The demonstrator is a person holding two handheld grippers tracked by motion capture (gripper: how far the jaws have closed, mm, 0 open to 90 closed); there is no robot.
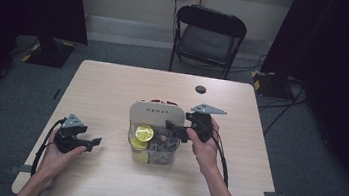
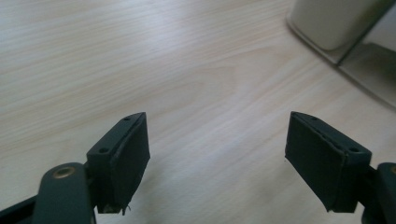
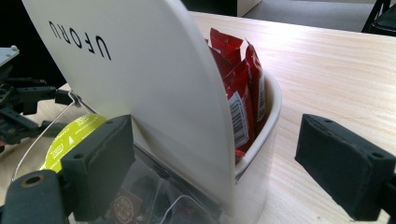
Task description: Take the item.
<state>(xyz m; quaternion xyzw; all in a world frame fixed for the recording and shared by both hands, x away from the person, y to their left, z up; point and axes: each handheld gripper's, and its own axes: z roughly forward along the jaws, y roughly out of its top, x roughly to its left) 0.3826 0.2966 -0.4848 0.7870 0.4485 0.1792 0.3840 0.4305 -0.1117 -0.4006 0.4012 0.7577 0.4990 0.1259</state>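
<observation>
At a wooden table [image 1: 113, 90], a person holds a two-jaw gripper in each hand beside a clear storage box [image 1: 153, 143]. The left gripper [image 1: 95, 141], nearest the table's front edge, sits well apart from the box, its jaws standing apart over bare wood with nothing between them. The right gripper [image 1: 169, 126] meets the box's right side, jaws wide apart, one pad inside the clear wall, without a visible clamp. The right gripper view reveals what the high view barely shows: red snack packets [image 3: 243, 88] stacked behind the upright white lid [image 3: 140, 88] and a yellow-green round lid [image 3: 70, 137]. Beyond the table stands a black folding chair [image 1: 209, 37].
</observation>
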